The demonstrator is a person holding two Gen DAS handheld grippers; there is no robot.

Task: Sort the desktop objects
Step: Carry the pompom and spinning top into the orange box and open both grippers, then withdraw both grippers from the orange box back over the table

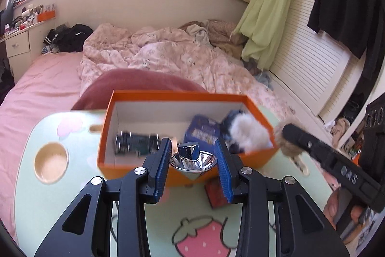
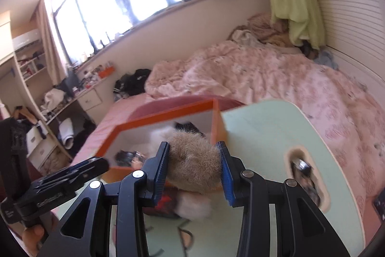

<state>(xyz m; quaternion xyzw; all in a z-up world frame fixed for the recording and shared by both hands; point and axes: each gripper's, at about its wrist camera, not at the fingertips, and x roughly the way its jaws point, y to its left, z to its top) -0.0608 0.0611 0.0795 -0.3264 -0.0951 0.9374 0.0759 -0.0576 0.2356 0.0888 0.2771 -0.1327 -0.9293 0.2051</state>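
Note:
My left gripper [image 1: 193, 149] is shut on a shiny chrome cone-shaped piece [image 1: 192, 159], held just in front of the near wall of an orange box [image 1: 108, 131]. Inside the box lie a green board-like item [image 1: 137, 140], a blue card pack [image 1: 203, 130] and a white and blue fluffy thing [image 1: 245, 130]. My right gripper [image 2: 193, 149] is shut on a tan furry ring [image 2: 192, 160], raised by the orange box [image 2: 168, 113] at its right corner. In the left wrist view the furry ring [image 1: 287, 146] shows at the tip of the right gripper's body.
The box stands on a small green table [image 1: 144, 220] printed with a strawberry, with a round recess [image 1: 50, 161] at its left. A red item [image 1: 216, 194] and a pale fluffy thing [image 2: 192, 207] lie on the table. Behind is a pink bed [image 1: 48, 83].

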